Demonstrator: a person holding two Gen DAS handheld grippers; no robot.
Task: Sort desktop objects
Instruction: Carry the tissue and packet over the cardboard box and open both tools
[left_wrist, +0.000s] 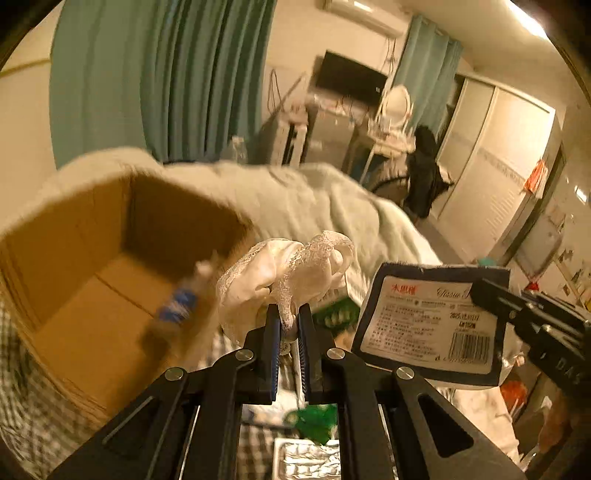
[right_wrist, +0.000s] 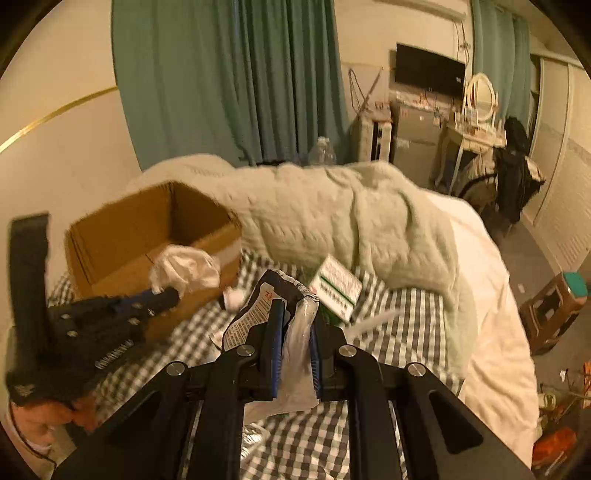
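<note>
My left gripper (left_wrist: 288, 317) is shut on a white lace cloth (left_wrist: 284, 269) and holds it in the air beside the open cardboard box (left_wrist: 66, 236). A small bottle with a blue label (left_wrist: 181, 299) shows blurred inside the box. My right gripper (right_wrist: 297, 325) is shut on a dark tissue pack (right_wrist: 258, 306) by its clear plastic end, above the checked sheet. In the left wrist view the tissue pack (left_wrist: 428, 321) hangs at the right. In the right wrist view the left gripper (right_wrist: 159, 299) holds the cloth (right_wrist: 184, 271) at the box's (right_wrist: 122, 236) near wall.
A green and white box (right_wrist: 336, 286) lies on the checked sheet (right_wrist: 399, 332). A pale blanket (right_wrist: 332, 214) is heaped behind it. A green object (left_wrist: 317, 421) and a foil pack (left_wrist: 306, 459) lie below the left gripper. A wooden stool (right_wrist: 550, 310) stands on the floor at the right.
</note>
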